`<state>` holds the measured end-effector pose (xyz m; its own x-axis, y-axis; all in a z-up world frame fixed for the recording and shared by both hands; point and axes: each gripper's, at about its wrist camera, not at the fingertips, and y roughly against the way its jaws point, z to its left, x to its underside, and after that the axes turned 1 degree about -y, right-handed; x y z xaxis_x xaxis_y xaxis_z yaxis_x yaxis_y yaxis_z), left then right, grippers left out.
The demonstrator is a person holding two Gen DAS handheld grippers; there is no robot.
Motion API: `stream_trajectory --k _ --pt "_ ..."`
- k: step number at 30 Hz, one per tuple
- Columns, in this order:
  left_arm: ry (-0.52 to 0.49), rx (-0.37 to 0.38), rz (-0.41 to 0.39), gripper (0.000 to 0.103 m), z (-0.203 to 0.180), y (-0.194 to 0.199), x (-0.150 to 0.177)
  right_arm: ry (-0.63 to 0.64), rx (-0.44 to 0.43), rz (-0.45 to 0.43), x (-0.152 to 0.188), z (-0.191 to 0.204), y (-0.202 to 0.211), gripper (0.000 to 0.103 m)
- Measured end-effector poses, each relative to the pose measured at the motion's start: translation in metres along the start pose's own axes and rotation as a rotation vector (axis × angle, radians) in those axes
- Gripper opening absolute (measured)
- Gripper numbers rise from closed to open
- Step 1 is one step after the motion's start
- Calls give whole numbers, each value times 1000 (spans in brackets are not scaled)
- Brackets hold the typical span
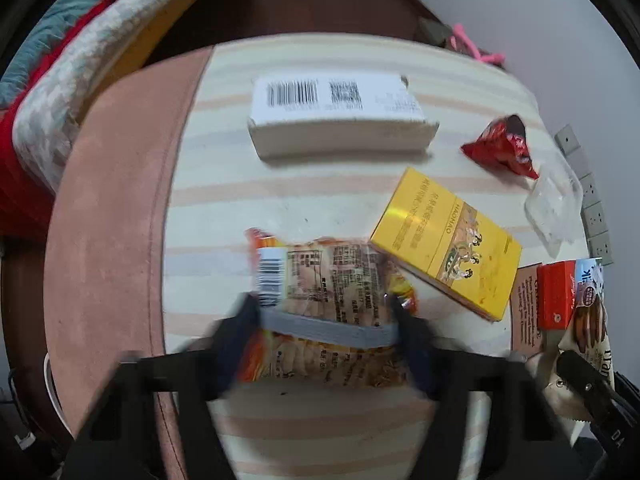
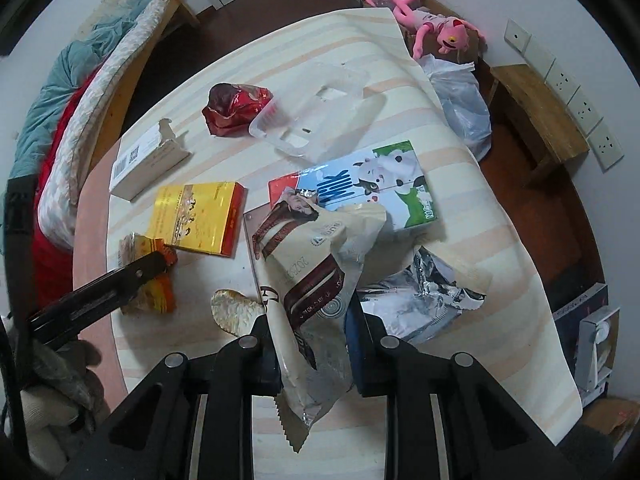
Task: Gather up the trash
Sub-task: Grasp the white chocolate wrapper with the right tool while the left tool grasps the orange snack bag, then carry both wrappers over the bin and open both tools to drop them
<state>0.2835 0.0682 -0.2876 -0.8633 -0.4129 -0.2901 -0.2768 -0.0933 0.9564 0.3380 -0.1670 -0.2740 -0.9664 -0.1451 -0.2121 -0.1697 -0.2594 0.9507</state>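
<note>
My left gripper (image 1: 324, 312) points down at the striped tabletop, and its jaws press on both sides of an orange snack wrapper (image 1: 320, 272) with a barcode. The right wrist view shows that same wrapper (image 2: 150, 294) under the left gripper (image 2: 154, 266). My right gripper (image 2: 310, 332) is shut on a cream and brown cookie wrapper (image 2: 312, 264), which hangs crumpled between the fingers above the table. That wrapper (image 1: 592, 328) shows at the right edge of the left wrist view, with the right gripper (image 1: 580, 380) on it.
On the striped cloth (image 2: 460, 152) lie a white barcode box (image 1: 340, 116), a yellow box (image 1: 444, 240), a red foil wrapper (image 1: 500, 148), a clear plastic tray (image 2: 320, 100), a milk carton (image 2: 380, 184) and a silver foil bag (image 2: 420, 296). A bed (image 2: 80, 92) stands at the left.
</note>
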Motion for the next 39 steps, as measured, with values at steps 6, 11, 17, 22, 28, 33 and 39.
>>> stream_trajectory --k 6,11,17,22,28,33,39 --pt "18 -28 -43 14 11 13 23 27 4 2 8 3 2 25" --pt "25 -62 -93 13 25 36 52 46 -8 -1 19 9 8 24" --pt "21 -93 -184 13 36 81 76 94 -35 -33 37 26 30 23" --pt "55 -88 -247 13 58 122 95 138 -83 -60 54 44 55 22" --pt "139 -90 -312 13 97 168 115 210 -170 -90 76 84 89 22" --pt "193 -124 -362 13 139 203 131 285 -244 -105 96 129 110 21" --pt "275 -179 -395 13 204 232 156 394 -337 -98 125 204 124 21"
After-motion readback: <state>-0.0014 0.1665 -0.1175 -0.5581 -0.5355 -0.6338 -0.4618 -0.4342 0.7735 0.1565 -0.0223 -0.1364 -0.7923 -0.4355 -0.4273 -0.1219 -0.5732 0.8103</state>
